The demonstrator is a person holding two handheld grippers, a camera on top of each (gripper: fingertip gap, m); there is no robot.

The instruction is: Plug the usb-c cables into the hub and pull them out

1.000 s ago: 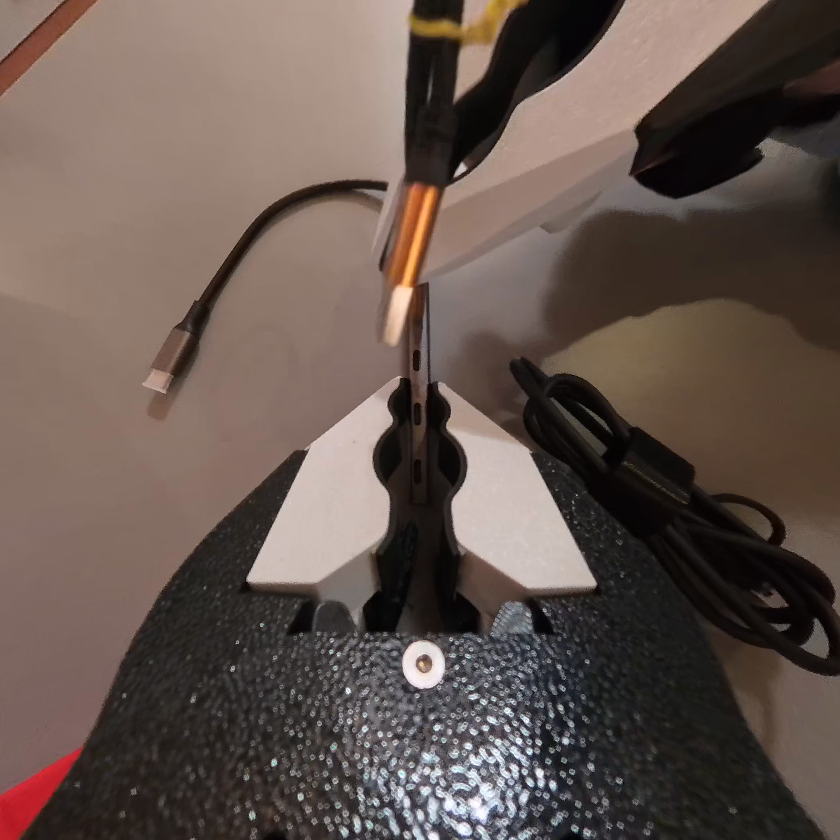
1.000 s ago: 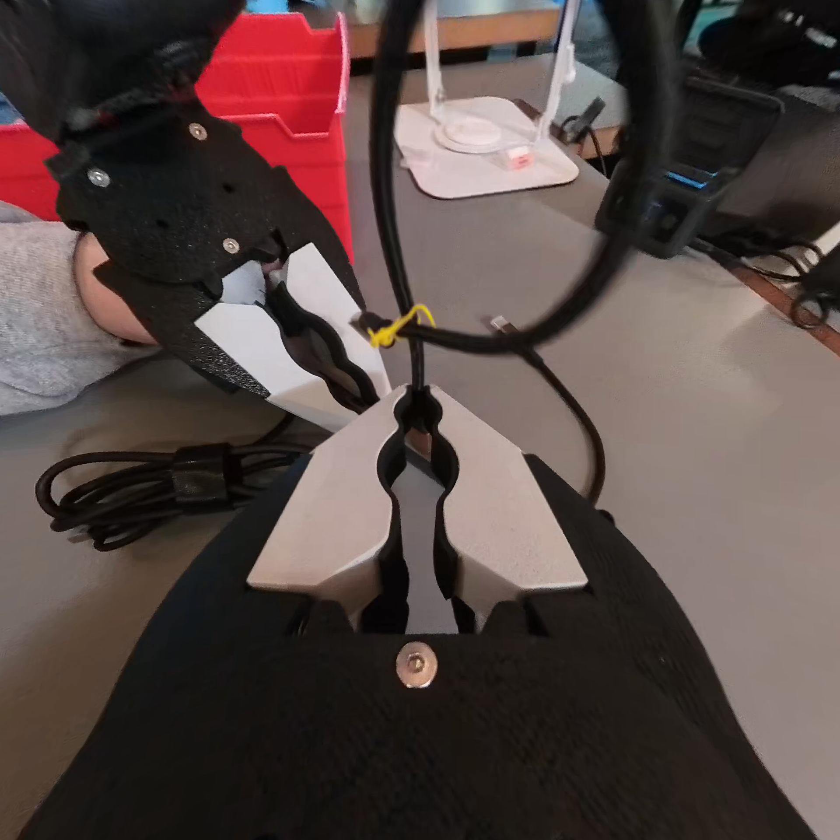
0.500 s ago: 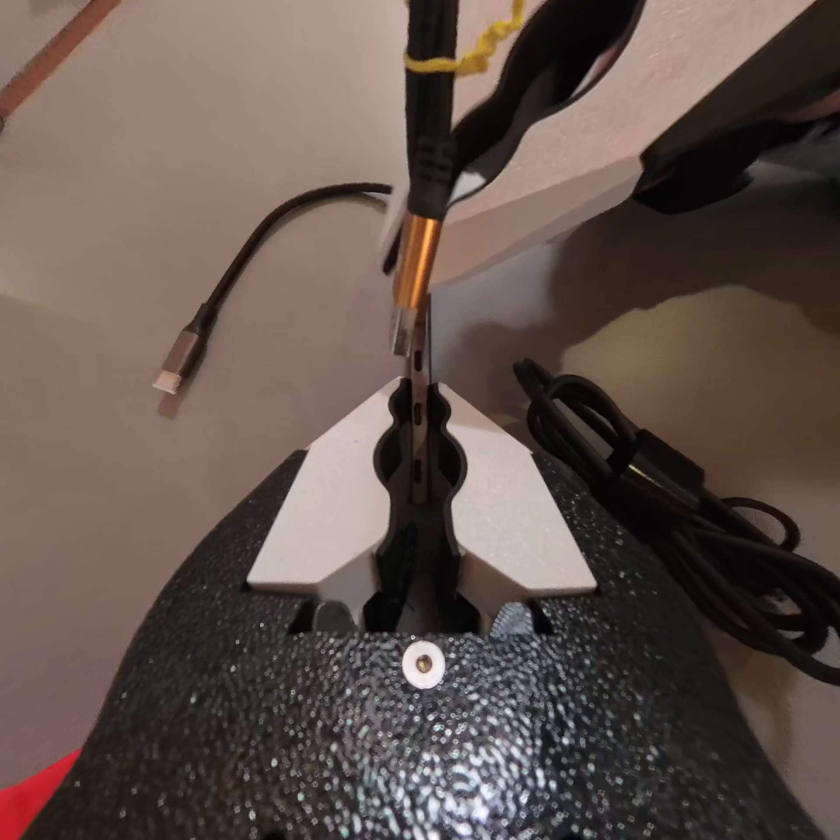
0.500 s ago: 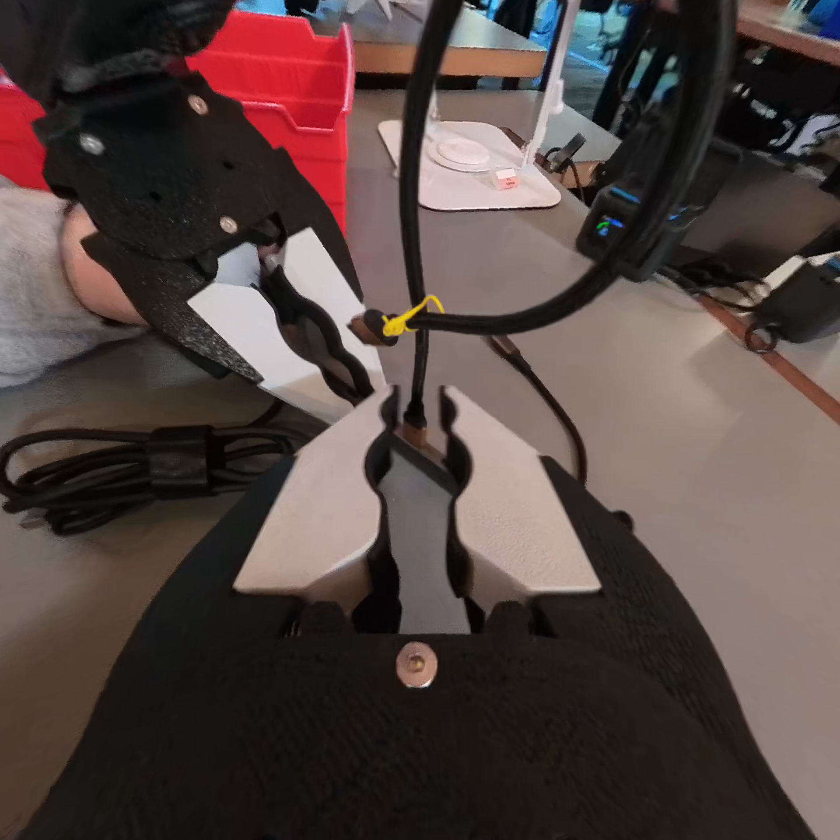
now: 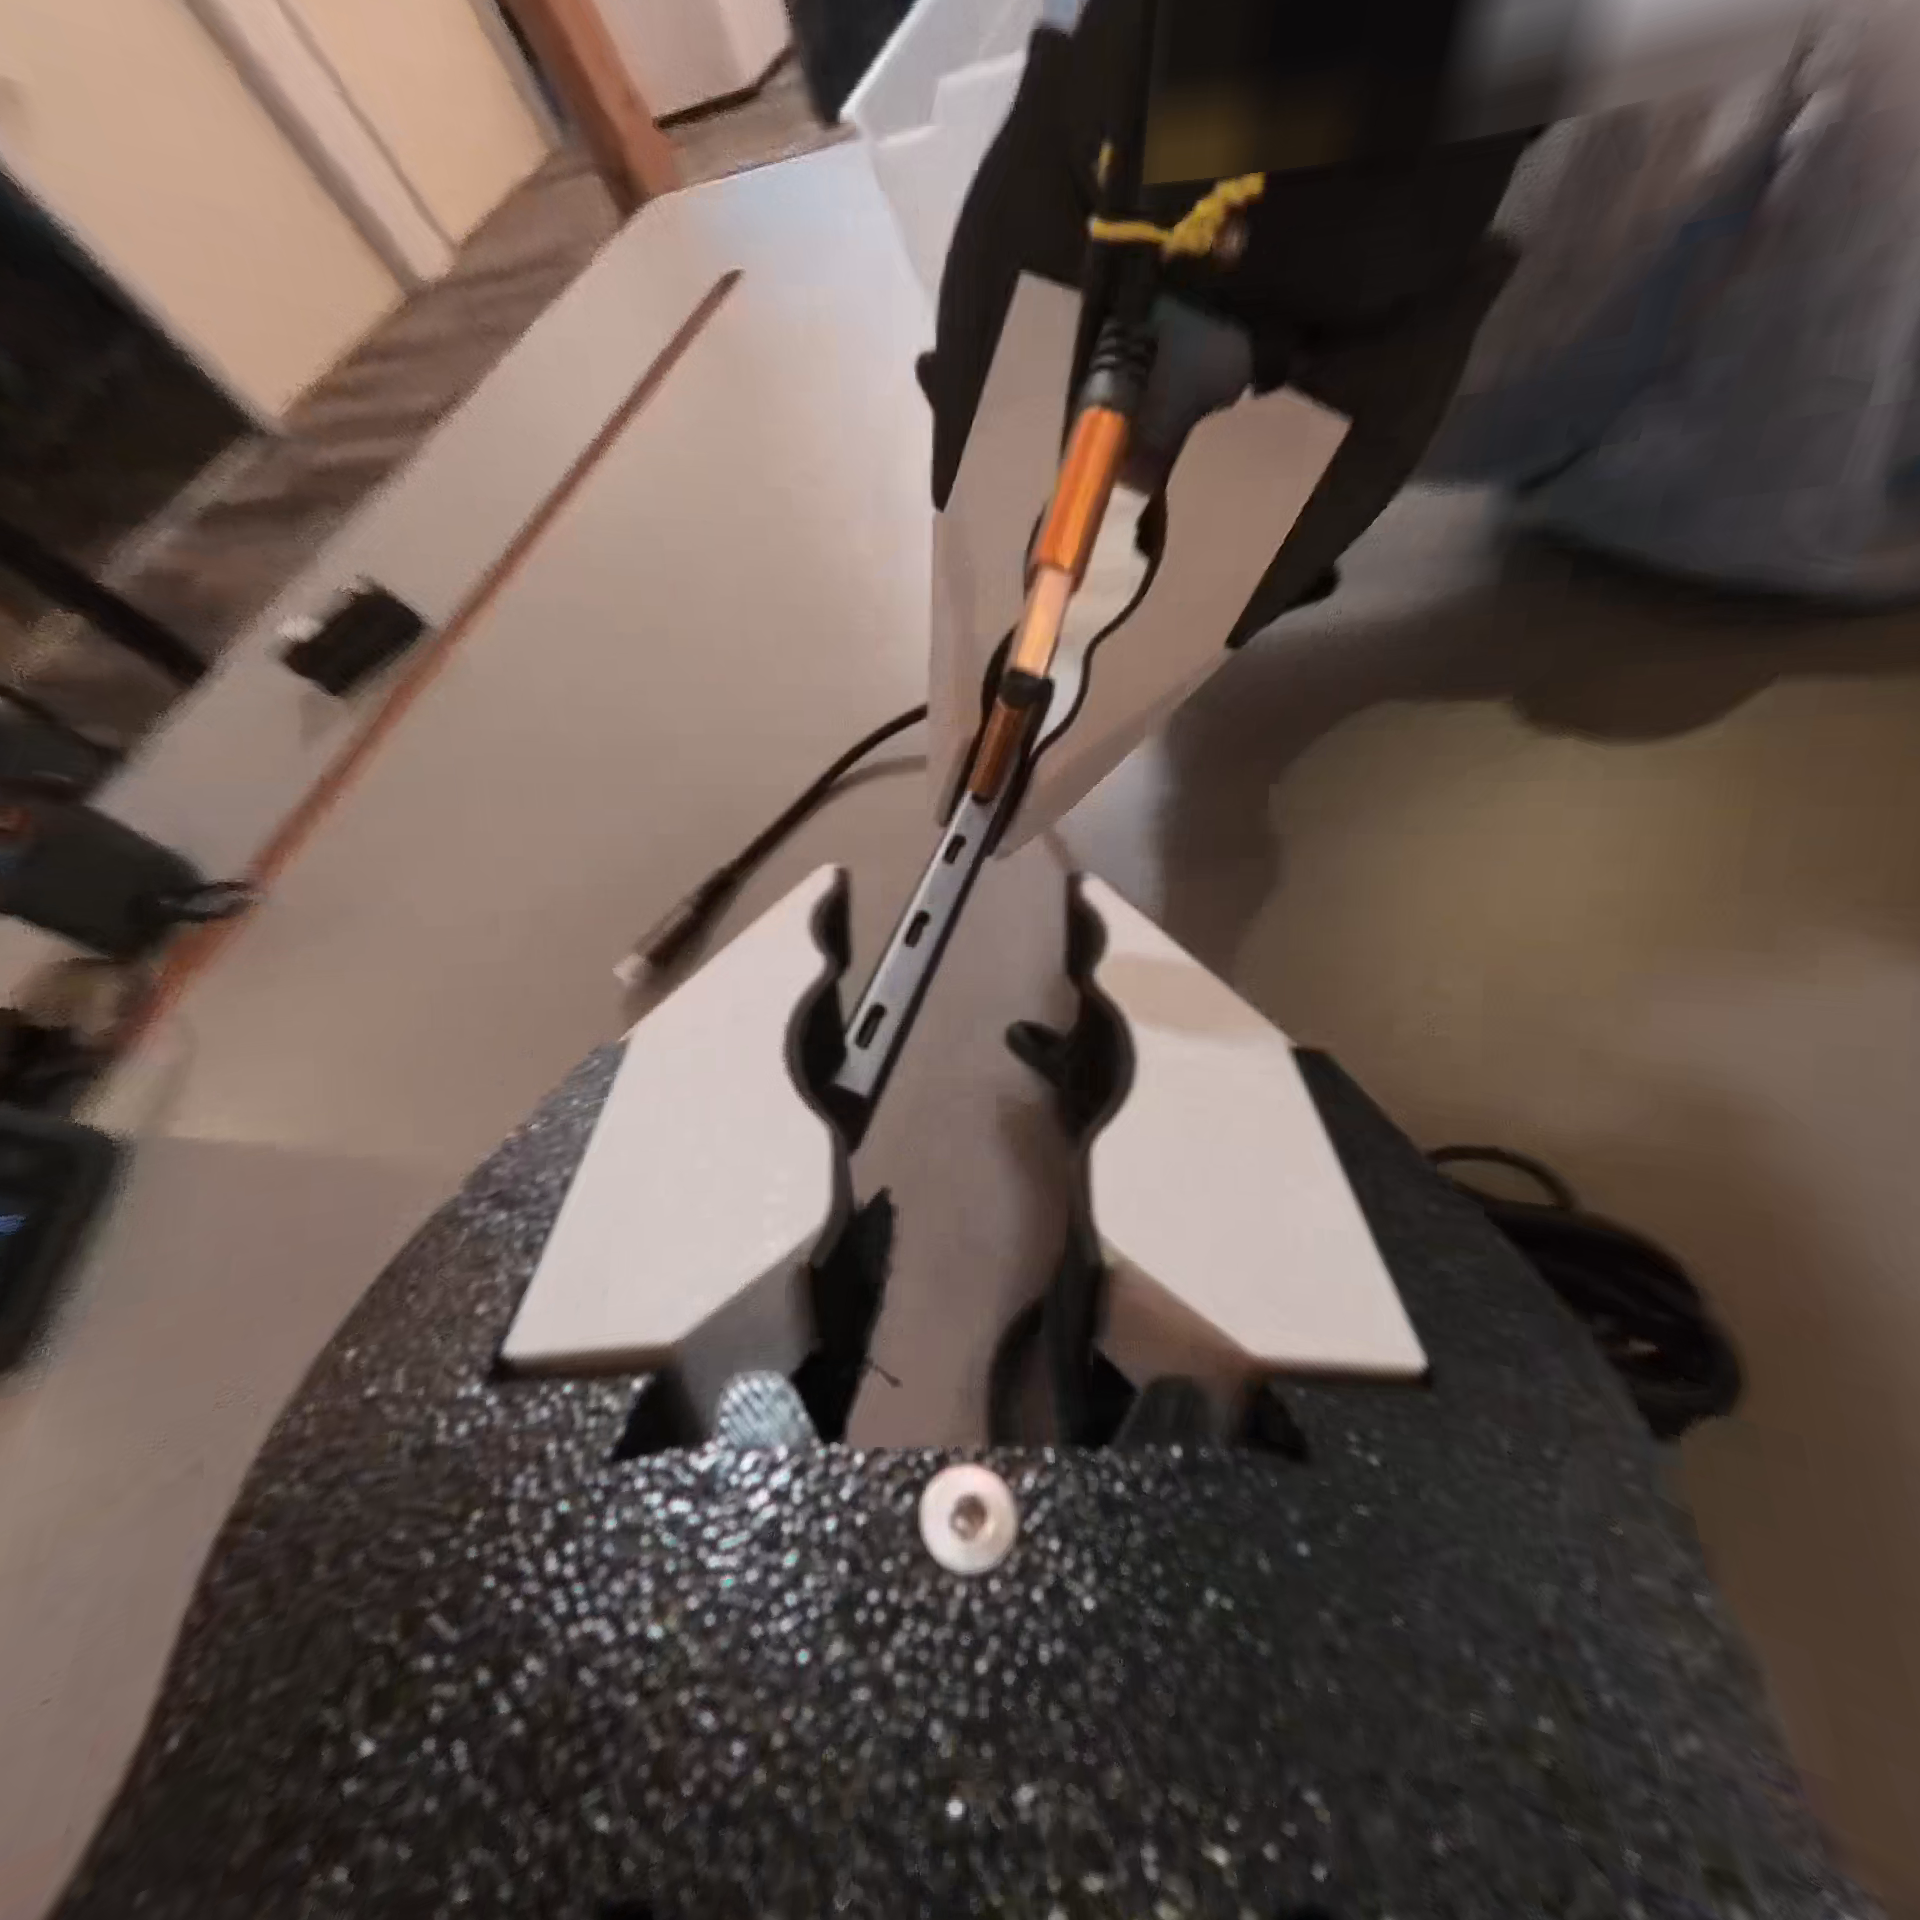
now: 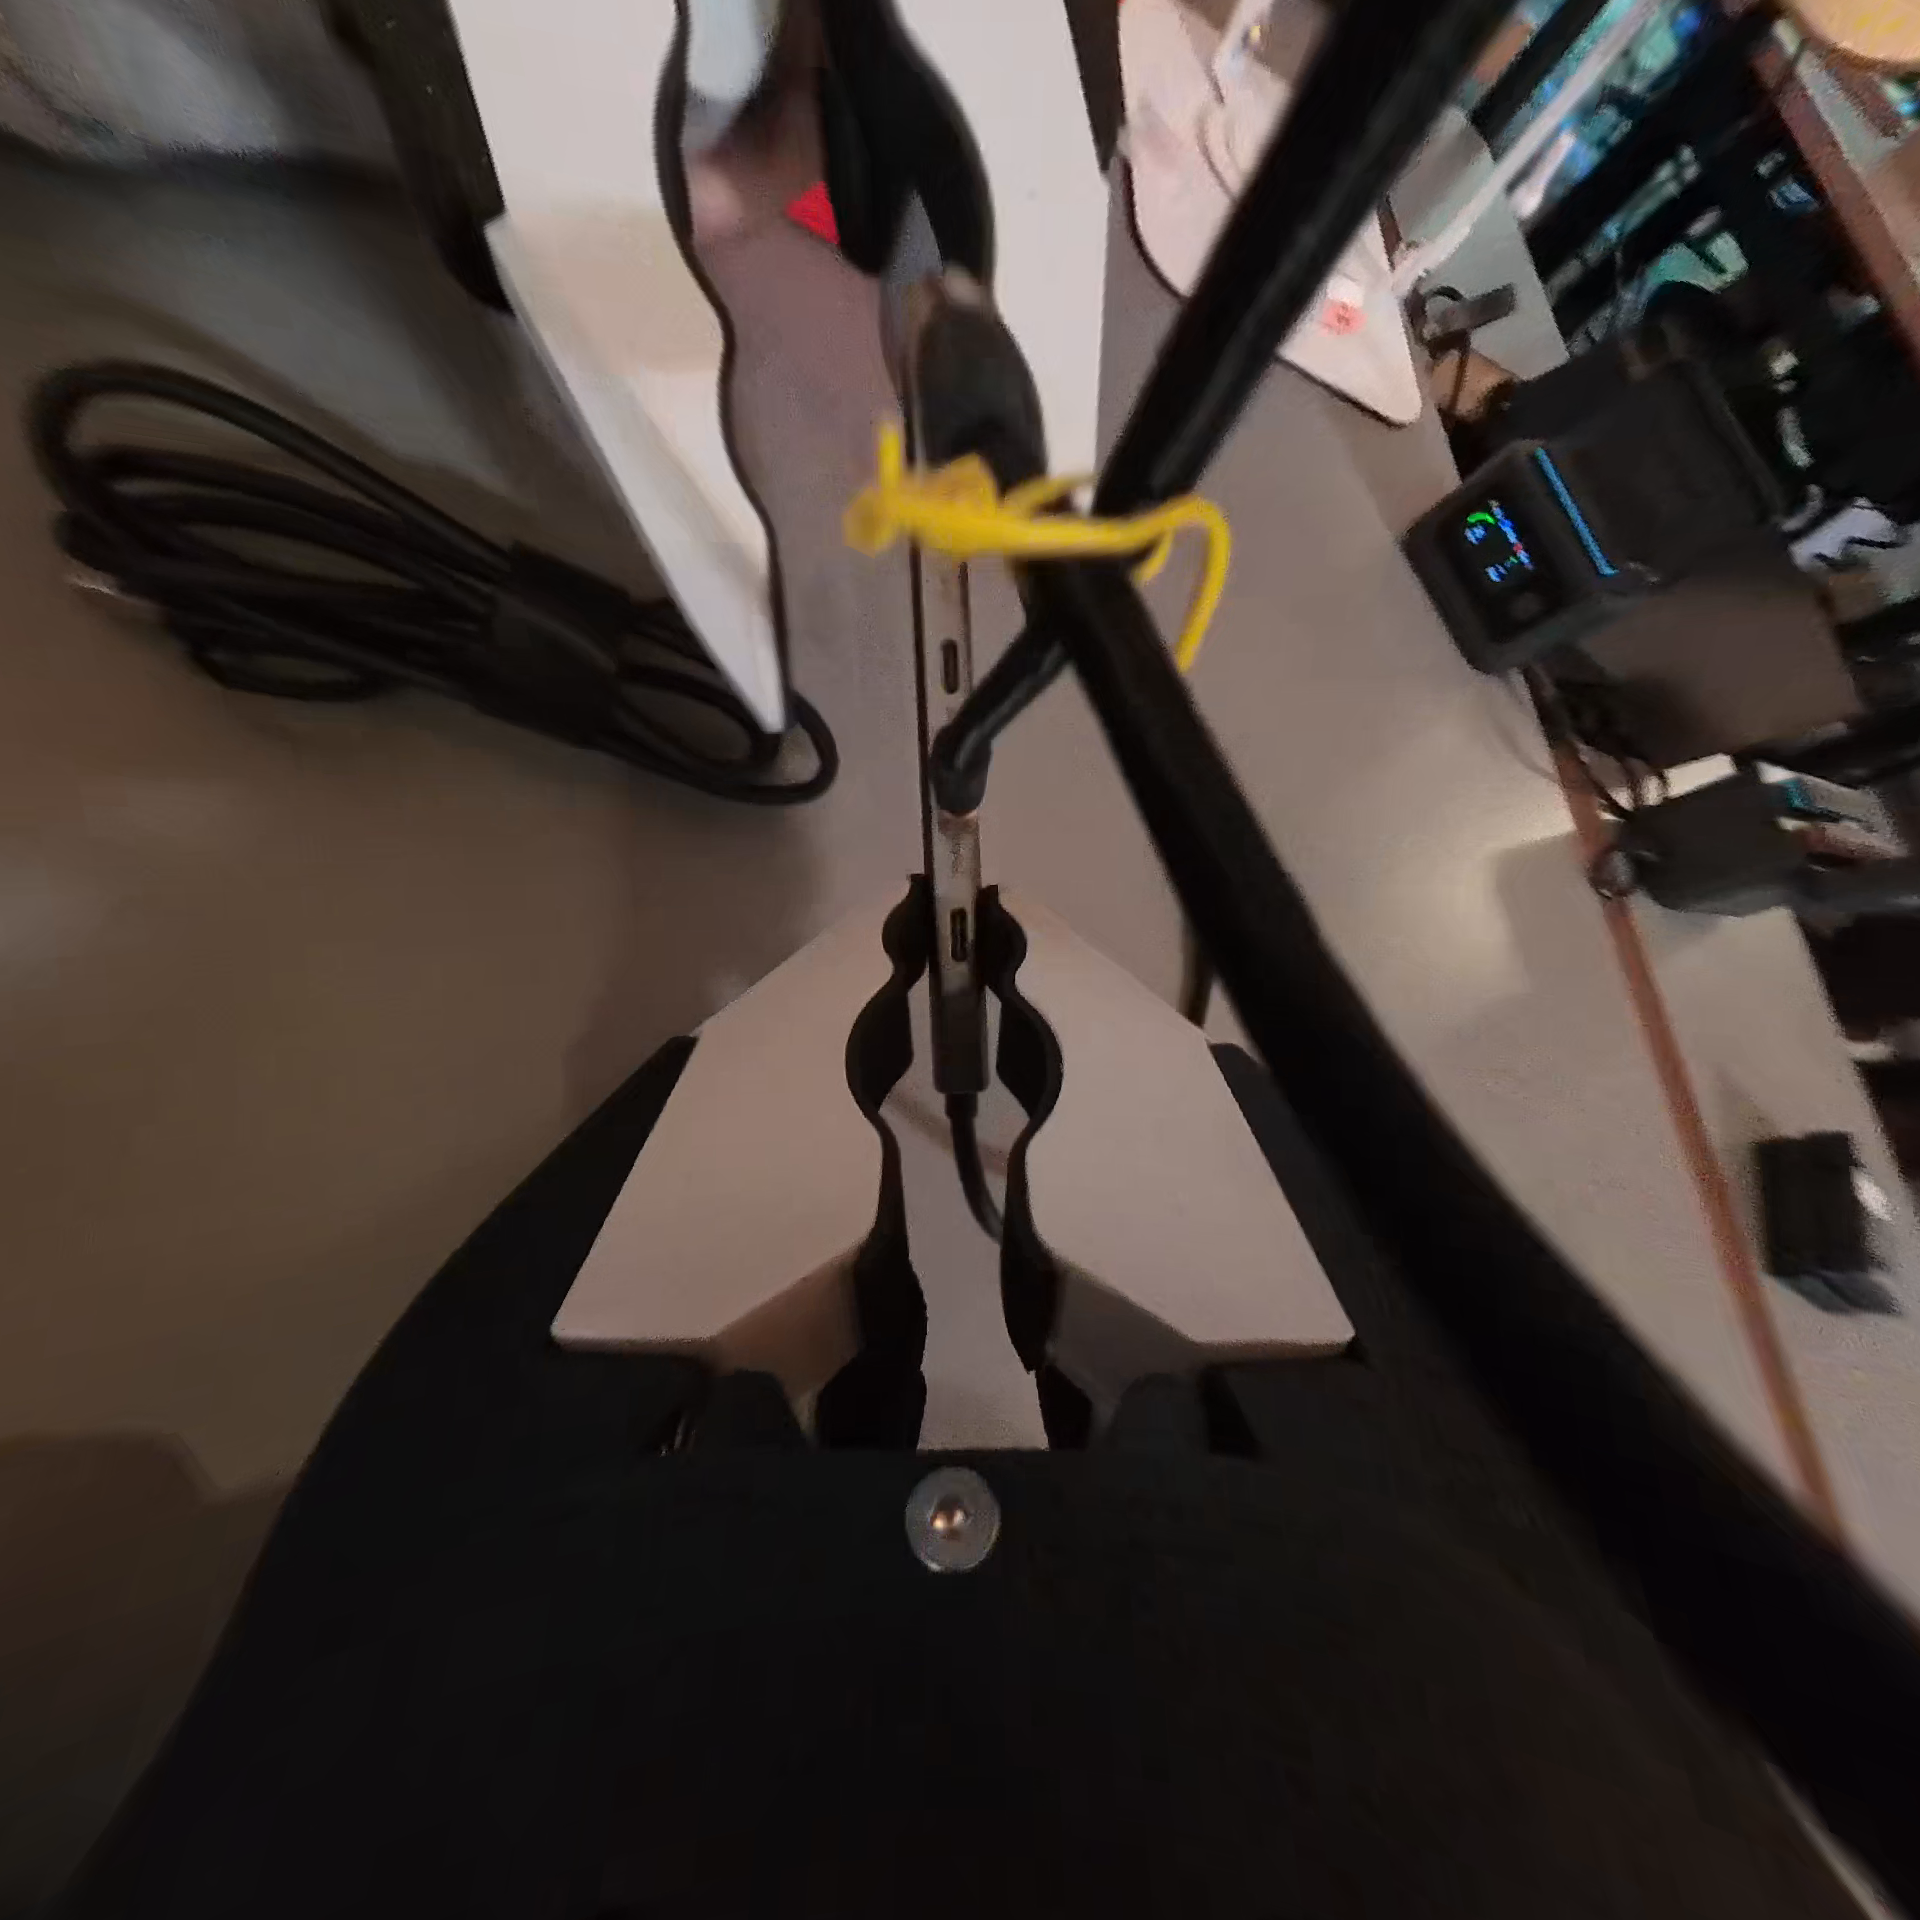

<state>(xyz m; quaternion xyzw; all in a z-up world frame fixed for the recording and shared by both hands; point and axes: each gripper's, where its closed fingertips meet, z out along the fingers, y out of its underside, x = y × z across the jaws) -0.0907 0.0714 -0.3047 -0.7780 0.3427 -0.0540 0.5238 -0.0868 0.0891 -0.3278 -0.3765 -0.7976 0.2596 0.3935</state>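
Observation:
The hub point(image 5: 914, 935) is a thin grey bar with several USB-C ports along its edge. My left gripper point(image 5: 956, 888) is open; the hub's near end stands loose between its fingers, leaning toward the left one. My right gripper point(image 6: 954, 899) is shut on the hub point(image 6: 948, 675) near the end where the hub's own cable leaves. It also shows in the left wrist view point(image 5: 987, 821). A copper-coloured plug point(image 5: 1070, 509) sits in a hub port. Its black cable point(image 6: 1195, 727) carries a yellow tie point(image 6: 1039, 530). A left finger point(image 6: 644, 447) shows beyond.
A second cable's plug point(image 5: 675, 935) lies loose on the grey table point(image 5: 468, 831). A bundled black cable point(image 6: 364, 582) lies beside the grippers. A small black device with a lit screen point(image 6: 1527, 561), a white stand base point(image 6: 1340, 343) and a small black block point(image 6: 1818, 1216) sit farther off. The grippers are tip to tip, or close to it. From either gripper's tips it is about 35 cm to the small black block point(image 6: 1818, 1216). Seen from the left wrist view point(image 5: 354, 632) as well.
The copper plug went into the hub. My right gripper let go of the plug and shut on the hub. My left gripper opened and released the hub. Both views have swung.

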